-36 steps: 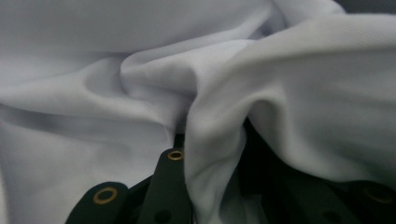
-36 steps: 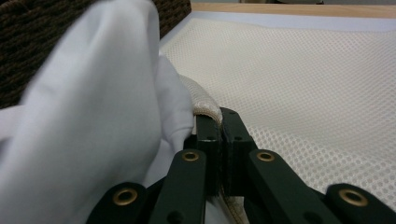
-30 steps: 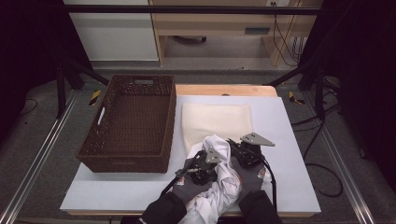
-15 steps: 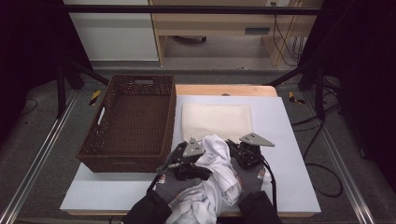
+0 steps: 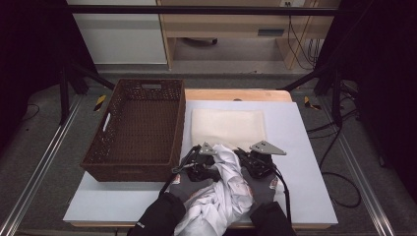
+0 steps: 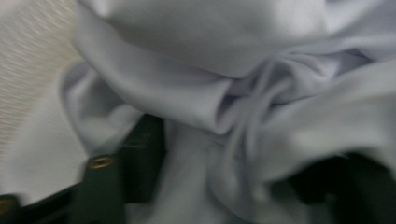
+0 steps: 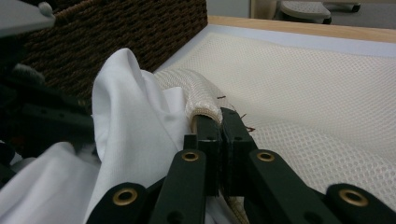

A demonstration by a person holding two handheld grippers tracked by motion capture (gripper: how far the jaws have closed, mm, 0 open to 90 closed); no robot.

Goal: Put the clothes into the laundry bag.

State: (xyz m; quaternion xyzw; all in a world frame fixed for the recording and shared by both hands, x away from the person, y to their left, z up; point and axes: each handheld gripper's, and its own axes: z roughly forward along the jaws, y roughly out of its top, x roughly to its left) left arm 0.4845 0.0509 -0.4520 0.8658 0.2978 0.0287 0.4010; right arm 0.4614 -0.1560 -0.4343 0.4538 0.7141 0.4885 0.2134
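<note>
A crumpled white garment [image 5: 228, 191] lies bunched at the table's near edge between both grippers. My left gripper [image 5: 212, 169] sits at its left side. In the left gripper view the garment's folds [image 6: 210, 46] drape between the two jaws of my left gripper [image 6: 233, 186]; they have just been closing but still stand apart, in a blurred picture. My right gripper [image 7: 219, 121] is shut on the rolled rim of a cream mesh bag [image 7: 317, 93], with the garment [image 7: 126, 107] beside it. The mesh bag [image 5: 228, 125] lies flat beyond my right gripper [image 5: 248, 164].
A dark wicker basket [image 5: 128, 169] stands at the left of the pale table board [image 5: 300, 147]; its wall [image 7: 116, 28] is close behind the garment. The person's dark sleeves come in at the bottom. Cables trail from the grippers.
My left gripper has shifted farther up the table along the garment's left side. The garment's top fold has bulged up between the grippers. The right gripper has stayed put.
</note>
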